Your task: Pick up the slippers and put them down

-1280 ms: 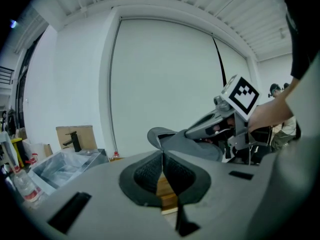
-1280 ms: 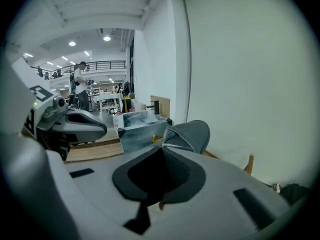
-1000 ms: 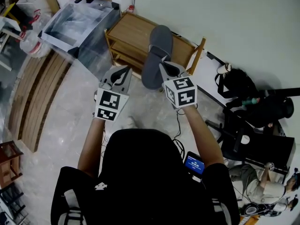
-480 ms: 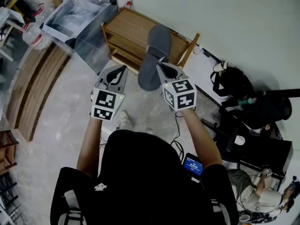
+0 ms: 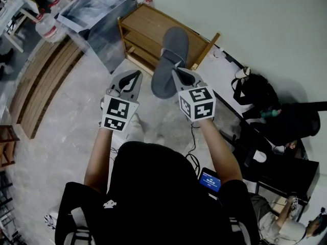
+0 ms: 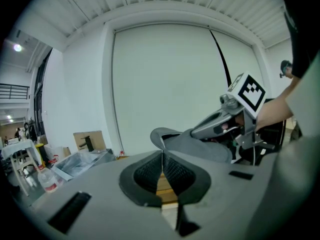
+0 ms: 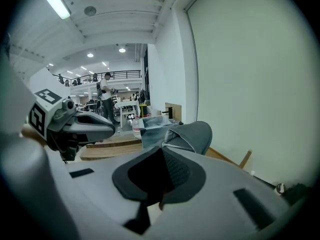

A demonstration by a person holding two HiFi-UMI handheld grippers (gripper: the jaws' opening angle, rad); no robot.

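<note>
Long plain grey slipper [image 5: 166, 63]

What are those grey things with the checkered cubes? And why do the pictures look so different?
They are grabbers with two jaws, like tongs, held by a person. One picture comes from a camera on that person's head, looking down. The other two come from cameras riding on each grabber. The right gripper pinches a grey slipper in the air. The left gripper is shut and holds nothing. Below them stands a wooden shelf.
</note>
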